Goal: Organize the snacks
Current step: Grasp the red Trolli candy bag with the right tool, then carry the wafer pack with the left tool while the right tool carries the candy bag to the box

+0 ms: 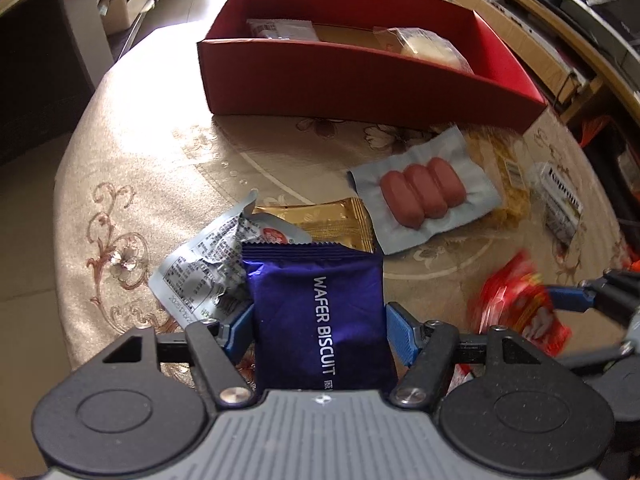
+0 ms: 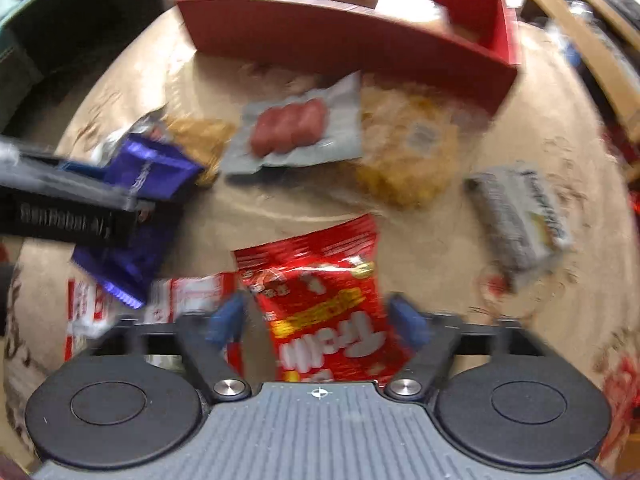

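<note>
My left gripper [image 1: 319,326] is shut on a purple wafer biscuit packet [image 1: 320,316], held above the table; the packet also shows in the right wrist view [image 2: 148,184]. My right gripper [image 2: 318,320] is shut on a red snack bag [image 2: 324,304], which shows blurred in the left wrist view [image 1: 516,304]. A red open box [image 1: 360,76] stands at the far side of the table, with two wrapped snacks inside it. A sausage pack [image 1: 424,192], a gold packet [image 1: 320,220] and a crumpled silver wrapper [image 1: 200,268] lie between me and the box.
A yellow snack bag [image 2: 408,152] lies under the sausage pack's right edge. A grey-white packet [image 2: 520,216] lies at the right. A red-and-white packet [image 2: 120,304] lies at the near left. The round table has a beige floral cloth [image 1: 132,184]. Furniture surrounds it.
</note>
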`<state>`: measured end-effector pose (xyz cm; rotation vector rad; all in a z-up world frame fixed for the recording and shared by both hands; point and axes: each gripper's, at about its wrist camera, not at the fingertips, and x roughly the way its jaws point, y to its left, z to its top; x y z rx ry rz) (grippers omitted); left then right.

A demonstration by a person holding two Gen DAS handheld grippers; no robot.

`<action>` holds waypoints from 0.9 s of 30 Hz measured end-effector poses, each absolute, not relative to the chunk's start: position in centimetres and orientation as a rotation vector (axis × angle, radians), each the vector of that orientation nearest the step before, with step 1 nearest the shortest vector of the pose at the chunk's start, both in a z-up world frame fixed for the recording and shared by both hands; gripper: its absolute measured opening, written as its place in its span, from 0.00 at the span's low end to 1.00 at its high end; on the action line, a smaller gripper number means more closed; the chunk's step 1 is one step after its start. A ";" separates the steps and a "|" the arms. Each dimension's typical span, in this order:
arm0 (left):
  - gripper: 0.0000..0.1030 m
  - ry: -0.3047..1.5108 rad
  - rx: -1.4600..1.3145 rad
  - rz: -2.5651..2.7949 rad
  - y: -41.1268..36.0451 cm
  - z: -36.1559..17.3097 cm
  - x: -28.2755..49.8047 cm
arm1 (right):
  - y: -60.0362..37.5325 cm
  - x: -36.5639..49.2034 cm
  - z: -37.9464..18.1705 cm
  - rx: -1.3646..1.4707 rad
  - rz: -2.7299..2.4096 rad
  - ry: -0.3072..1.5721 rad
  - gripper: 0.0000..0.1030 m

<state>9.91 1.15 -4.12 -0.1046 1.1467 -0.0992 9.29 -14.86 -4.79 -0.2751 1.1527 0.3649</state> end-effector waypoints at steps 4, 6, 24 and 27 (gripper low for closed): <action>0.60 1.143 -0.059 -0.080 0.4 -4.2 9.2 | -15.4 8.8 -4.5 -0.251 0.320 1.142 0.58; 0.58 1.150 -0.079 -0.089 0.4 -4.0 8.8 | -15.5 8.4 -4.2 -0.258 0.306 1.125 0.57; 0.57 1.072 -0.108 -0.111 0.0 -0.9 9.0 | -15.8 8.5 -1.1 -0.173 0.284 1.015 0.57; 0.57 1.048 -0.089 -0.100 -0.1 -0.4 9.4 | -15.6 8.8 -0.9 -0.175 0.284 1.000 0.57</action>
